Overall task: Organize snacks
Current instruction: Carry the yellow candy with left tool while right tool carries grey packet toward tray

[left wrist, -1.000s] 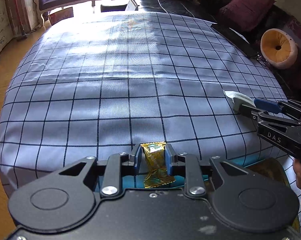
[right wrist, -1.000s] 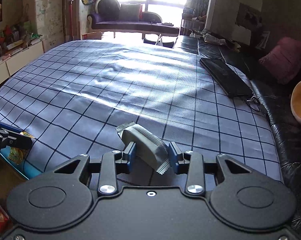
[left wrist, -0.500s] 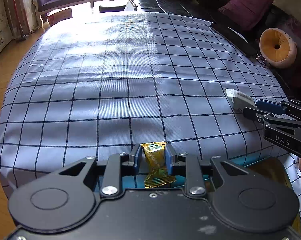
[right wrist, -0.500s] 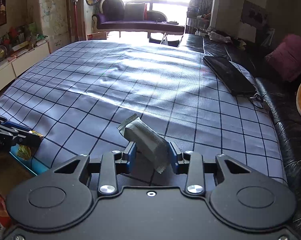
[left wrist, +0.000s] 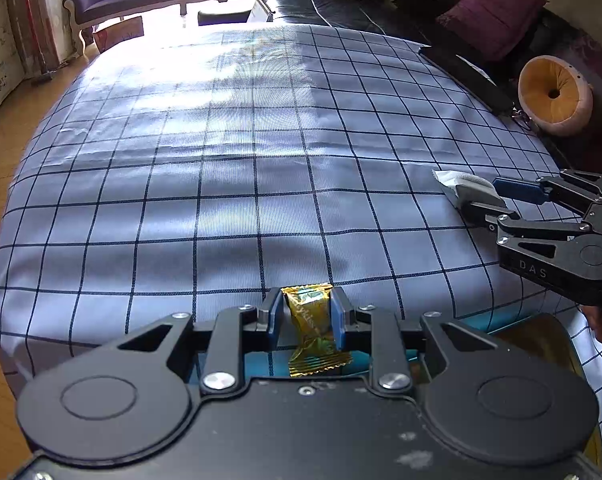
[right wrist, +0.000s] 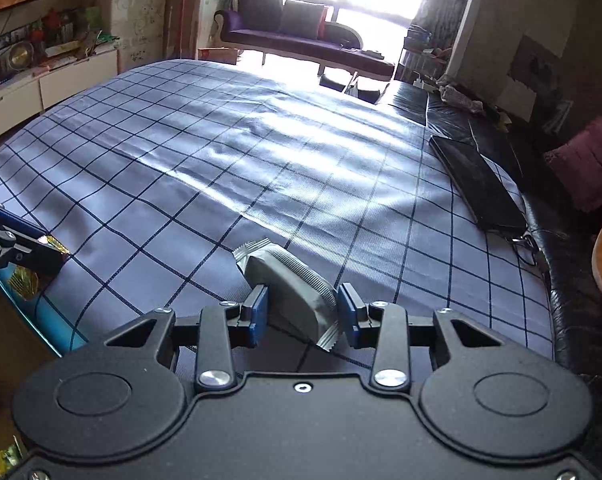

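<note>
Left wrist: one gold candy [left wrist: 309, 320] clamped; right jaws opening around one grey packet [right wrist: 293, 292].

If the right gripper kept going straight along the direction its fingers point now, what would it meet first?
The grey snack packet already lies between the opening jaws of the right gripper, so it comes first. Beyond it, probably the checked tablecloth.

Black gripper [left wrist: 305, 316] linkages, blue pads, silver screws, "DAS" lettering.
</note>
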Available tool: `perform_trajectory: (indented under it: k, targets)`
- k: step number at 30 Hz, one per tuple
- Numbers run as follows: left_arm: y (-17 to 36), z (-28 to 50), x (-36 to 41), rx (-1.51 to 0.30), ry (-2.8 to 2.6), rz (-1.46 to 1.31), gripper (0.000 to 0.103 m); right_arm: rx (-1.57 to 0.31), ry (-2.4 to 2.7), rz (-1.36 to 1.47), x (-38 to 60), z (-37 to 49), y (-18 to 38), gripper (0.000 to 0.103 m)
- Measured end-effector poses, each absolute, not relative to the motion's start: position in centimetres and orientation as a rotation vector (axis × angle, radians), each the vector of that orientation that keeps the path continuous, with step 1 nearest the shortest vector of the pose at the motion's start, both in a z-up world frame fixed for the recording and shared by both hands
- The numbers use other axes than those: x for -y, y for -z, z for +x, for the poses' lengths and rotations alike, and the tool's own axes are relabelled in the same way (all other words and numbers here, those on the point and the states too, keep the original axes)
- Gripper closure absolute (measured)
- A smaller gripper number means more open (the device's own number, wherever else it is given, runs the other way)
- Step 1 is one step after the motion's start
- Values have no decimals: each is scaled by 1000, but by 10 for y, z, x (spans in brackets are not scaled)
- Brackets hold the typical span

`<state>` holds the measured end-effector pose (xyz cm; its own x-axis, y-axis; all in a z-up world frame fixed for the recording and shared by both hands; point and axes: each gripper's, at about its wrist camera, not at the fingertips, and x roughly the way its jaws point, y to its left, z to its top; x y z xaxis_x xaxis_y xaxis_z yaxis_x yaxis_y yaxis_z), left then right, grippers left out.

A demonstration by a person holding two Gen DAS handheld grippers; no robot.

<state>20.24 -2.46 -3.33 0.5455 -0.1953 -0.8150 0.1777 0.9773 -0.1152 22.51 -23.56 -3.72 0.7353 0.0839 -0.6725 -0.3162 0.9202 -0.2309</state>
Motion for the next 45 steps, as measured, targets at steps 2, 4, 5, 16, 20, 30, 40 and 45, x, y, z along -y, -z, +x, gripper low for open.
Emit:
perform_trajectory:
  k: [2,4,5,16,20,30,40,45]
  targets:
    - [33,202,25,-969,221,-18,77,-708,-235,-370,234,228,39,52]
    - [33,202,25,-969,221,-19,77,-705,-246,-385,233,230,39,51]
    - [33,202,25,-969,221,-19,77,-707,-253,-389,233,231,38,51]
    - [34,204,22,-977,228,-35,78,-709,-347,-537,227,239,39,52]
    - [33,206,20,-986,233,-56,78,-705,-360,-518,227,249,41,52]
    - [31,206,21,-985,227,-56,79,-812,-306,-265,239,259,36,65]
    - [24,200,21,-950,215,-39,79,-826,-206,-18,250,218,20,66]
    - [19,199,16,-950,217,-60,79,-826,-160,96,254,188,11,66]
